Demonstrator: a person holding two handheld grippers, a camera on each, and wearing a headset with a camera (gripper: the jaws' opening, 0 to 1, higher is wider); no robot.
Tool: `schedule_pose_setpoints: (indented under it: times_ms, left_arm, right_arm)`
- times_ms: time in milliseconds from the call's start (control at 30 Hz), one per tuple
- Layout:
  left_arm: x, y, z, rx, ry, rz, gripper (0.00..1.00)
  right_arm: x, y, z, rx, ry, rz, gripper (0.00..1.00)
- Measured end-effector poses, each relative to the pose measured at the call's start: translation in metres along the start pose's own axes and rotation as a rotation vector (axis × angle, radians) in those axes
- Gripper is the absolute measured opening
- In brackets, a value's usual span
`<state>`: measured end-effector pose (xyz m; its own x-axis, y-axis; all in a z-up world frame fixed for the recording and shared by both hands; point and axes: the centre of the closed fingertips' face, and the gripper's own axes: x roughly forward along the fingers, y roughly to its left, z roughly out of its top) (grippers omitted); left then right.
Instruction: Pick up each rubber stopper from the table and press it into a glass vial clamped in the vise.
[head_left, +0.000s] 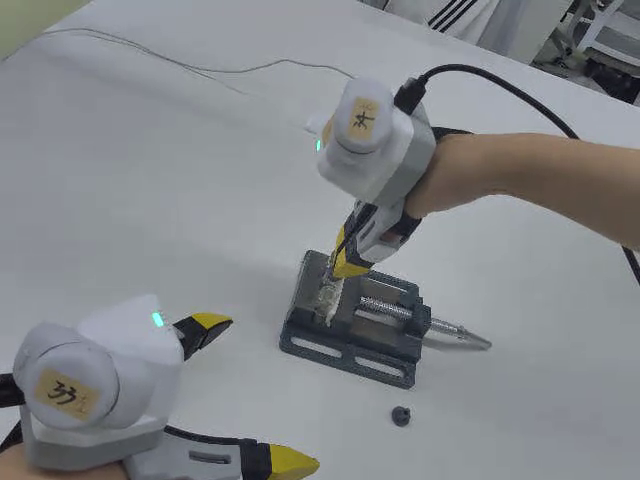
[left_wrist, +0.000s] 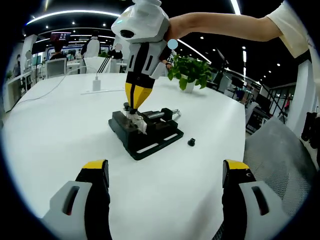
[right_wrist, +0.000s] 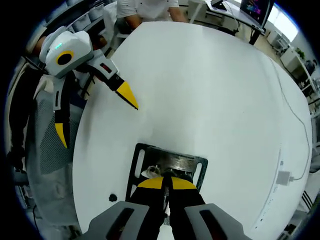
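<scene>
a broad white table (head_left: 180, 180) fills the scene. in the left gripper view an open office lies behind it, with strip lights on a dark ceiling and a potted plant (left_wrist: 189, 72) at the far edge. a thin cable (head_left: 200, 68) trails over the table's far part.

a dark vise (head_left: 345, 350) sits flat on the table, its screw handle (head_left: 455, 332) poking out to one side. between its blocks is a pale, clear vial (head_left: 328, 295), too small to tell in detail.

the right gripper (head_left: 345, 265) points steeply down with its yellow tips right at the vial. the tips are pressed close together, and i cannot tell whether anything is nipped between them. a yellow sticker (head_left: 363, 118) on its white top bears a handwritten mark that i cannot read surely.

the left gripper (head_left: 255, 392) is low at the near edge, well apart from the vise. its claw is spread wide with nothing in it. its own sticker (head_left: 66, 394) looks like "33".

one small dark rubber stopper (head_left: 401, 415) lies loose on the table, just beside the near side of the vise and touching nothing.
</scene>
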<state>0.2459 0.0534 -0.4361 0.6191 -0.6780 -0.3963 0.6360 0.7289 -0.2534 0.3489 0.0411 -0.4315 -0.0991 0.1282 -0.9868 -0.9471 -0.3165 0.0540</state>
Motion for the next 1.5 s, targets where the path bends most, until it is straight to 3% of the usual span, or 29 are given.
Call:
schedule_pose_setpoints:
  times_ms: [133, 300, 600, 900, 1200, 1333, 1433, 1500]
  left_arm:
    - [-0.003, 0.003, 0.006, 0.010, -0.003, -0.003, 0.93]
    - [-0.006, 0.011, 0.013, 0.010, -0.017, 0.017, 0.93]
    - [-0.005, 0.013, 0.015, 0.003, -0.029, 0.031, 0.93]
    - [-0.002, 0.010, 0.014, 0.002, -0.027, 0.024, 0.93]
    - [-0.001, 0.013, 0.014, -0.004, -0.027, 0.030, 0.93]
    - [0.000, 0.016, 0.015, -0.006, -0.025, 0.032, 0.93]
    - [0.000, 0.017, 0.016, -0.009, -0.030, 0.035, 0.93]
    - [0.000, 0.018, 0.016, -0.013, -0.031, 0.036, 0.93]
  right_arm:
    - [0.001, -0.004, -0.003, -0.036, 0.043, 0.015, 0.00]
    - [0.001, -0.006, -0.005, -0.026, 0.059, 0.027, 0.00]
    - [0.002, -0.006, -0.007, -0.020, 0.073, -0.014, 0.00]
    - [0.003, -0.007, -0.009, 0.032, 0.000, -0.039, 0.00]
    - [0.003, -0.008, -0.007, 0.082, -0.054, -0.048, 0.00]
    - [0.003, -0.008, -0.006, 0.073, -0.054, -0.049, 0.00]
    - [0.003, -0.009, -0.005, 0.138, -0.055, -0.049, 0.00]
    - [0.003, -0.010, -0.006, 0.131, -0.056, -0.048, 0.00]
